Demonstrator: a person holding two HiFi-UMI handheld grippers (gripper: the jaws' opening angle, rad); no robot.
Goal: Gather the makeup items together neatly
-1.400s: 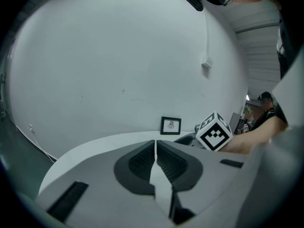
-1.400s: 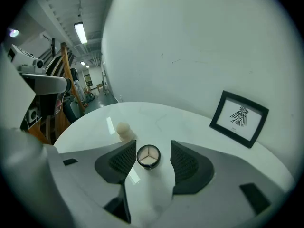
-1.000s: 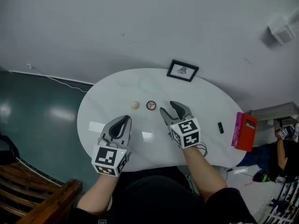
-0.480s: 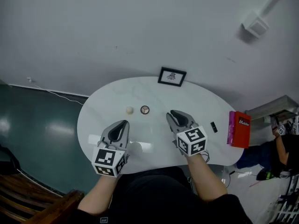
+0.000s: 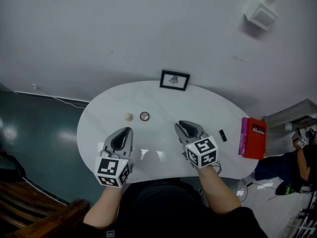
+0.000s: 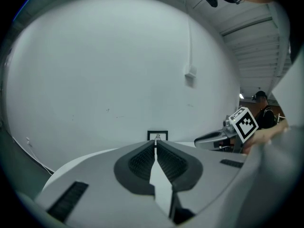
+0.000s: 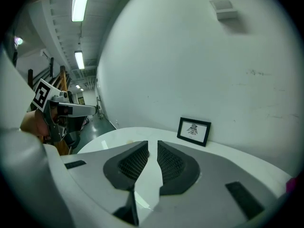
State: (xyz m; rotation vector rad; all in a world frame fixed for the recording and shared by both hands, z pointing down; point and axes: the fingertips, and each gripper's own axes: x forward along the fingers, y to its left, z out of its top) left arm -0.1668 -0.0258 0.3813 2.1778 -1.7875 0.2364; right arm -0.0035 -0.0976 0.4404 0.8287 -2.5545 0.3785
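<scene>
Near table (image 5: pixel 163 95) right edge, black makeup stick (image 5: pixel 223 135), long axis roughly toward wall (image 5: pixel 124 33)

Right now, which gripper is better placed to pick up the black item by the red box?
Right. The right gripper is nearest the black item, on that side; its jaws have just been closing, with nothing between them. The left gripper is shut and farther off.
</scene>
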